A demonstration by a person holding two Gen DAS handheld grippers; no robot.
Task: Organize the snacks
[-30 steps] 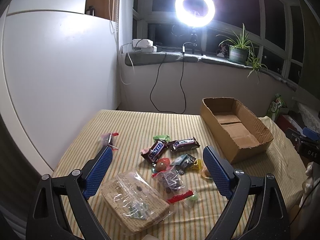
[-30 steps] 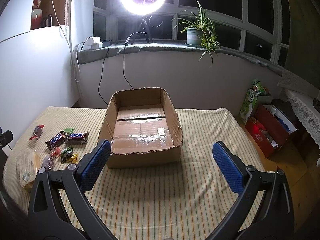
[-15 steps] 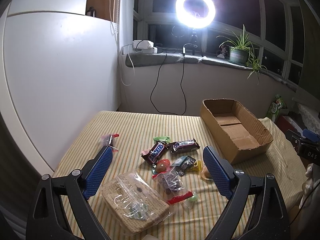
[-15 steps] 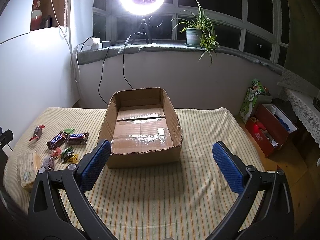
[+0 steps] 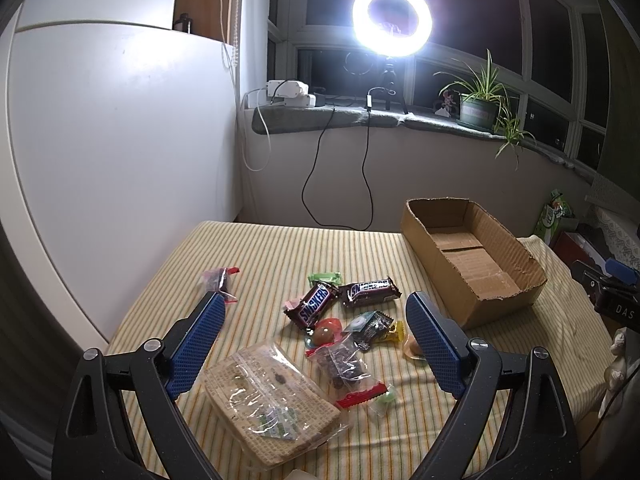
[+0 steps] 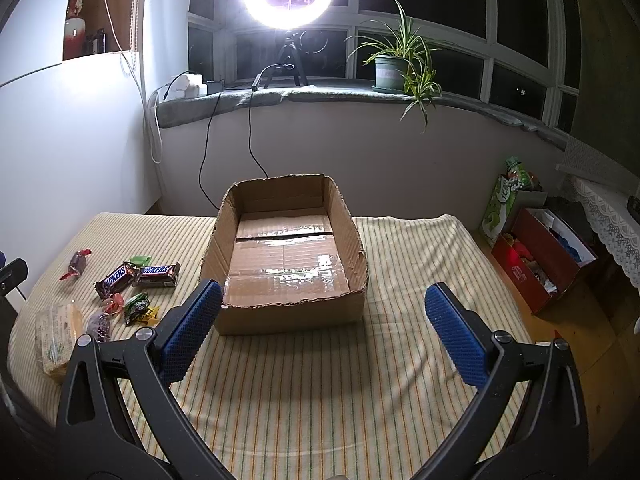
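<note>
Several snacks lie on the striped tablecloth (image 5: 280, 248): two Snickers bars (image 5: 314, 305) (image 5: 370, 290), a clear bag of crackers (image 5: 272, 394), a small bag of dark candy (image 5: 344, 362) and loose wrapped sweets (image 5: 218, 278). An empty cardboard box (image 5: 472, 256) stands to their right. My left gripper (image 5: 314, 312) is open and empty, hovering above the snack pile. My right gripper (image 6: 324, 300) is open and empty, in front of the box (image 6: 286, 252). The snacks also show at the left of the right wrist view (image 6: 136, 276).
A ring light (image 5: 392, 20) on a tripod and a potted plant (image 5: 478, 106) stand on the window sill behind the table. Cables hang down the wall. A red box (image 6: 540, 252) and a green snack bag (image 6: 506, 200) sit on the floor at the right.
The left wrist view has tilted down very slightly. The right gripper has not visibly moved. Both stay open.
</note>
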